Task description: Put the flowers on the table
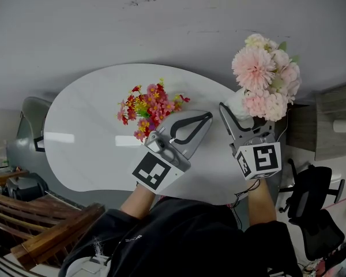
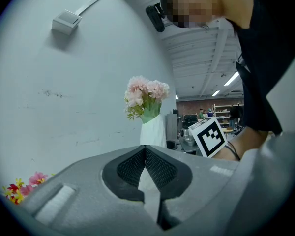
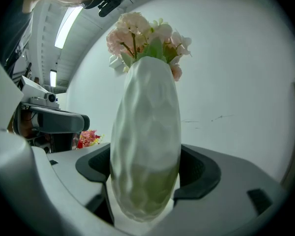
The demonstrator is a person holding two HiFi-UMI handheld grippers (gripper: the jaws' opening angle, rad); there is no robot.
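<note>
between the right gripper's (image 3: pixel 146 178) clamped jaws, a white vase (image 3: pixel 145 141) holds pink flowers (image 3: pixel 147 36); left gripper (image 2: pixel 146 154) closed, empty.

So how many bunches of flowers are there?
2. A pink bunch in the white vase held by the right gripper, and a small red, pink and yellow bunch on the table.

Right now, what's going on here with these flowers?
A person works with a hand-held gripper in each hand. The right hand-held gripper is clamped on a white vase of pink flowers at the edge of the white table. The left hand-held gripper is shut and empty, beside a small colourful bunch lying on the table.
</note>
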